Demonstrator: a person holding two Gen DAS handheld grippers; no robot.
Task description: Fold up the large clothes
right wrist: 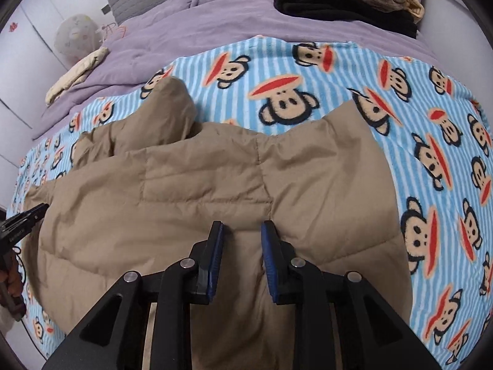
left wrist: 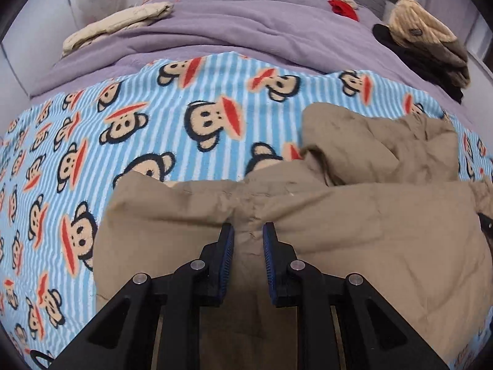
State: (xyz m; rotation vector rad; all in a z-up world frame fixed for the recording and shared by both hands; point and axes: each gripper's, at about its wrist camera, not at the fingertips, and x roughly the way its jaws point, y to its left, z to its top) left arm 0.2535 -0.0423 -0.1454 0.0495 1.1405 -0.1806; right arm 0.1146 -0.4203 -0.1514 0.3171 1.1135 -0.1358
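A: Left wrist view first. What is seen there?

B: A tan padded jacket [left wrist: 308, 215] is spread on a blue striped blanket with monkey faces [left wrist: 92, 138], which lies over a purple duvet [left wrist: 231, 30]. The left gripper [left wrist: 248, 231] is pointed down at the jacket, and a gathered fold of the tan fabric is pinched between its blue pads [left wrist: 228, 246]; the jaws are clamped on it with only a narrow gap. A cream garment [left wrist: 117, 24] is laid at the far left of the duvet, and a pile of folded clothes [left wrist: 431, 46] at the far right.

A: And the right wrist view?

B: The same jacket [right wrist: 200, 185] is seen across the middle of the blanket [right wrist: 431, 154], one sleeve raised toward the duvet [right wrist: 185, 30]. The right gripper [right wrist: 242, 231] is set low over a quilted seam. Fabric rises between its pads [right wrist: 217, 246], but whether it is really gripped cannot be told. The left gripper [right wrist: 34, 212] is seen at the left edge, held by a hand [right wrist: 12, 277].
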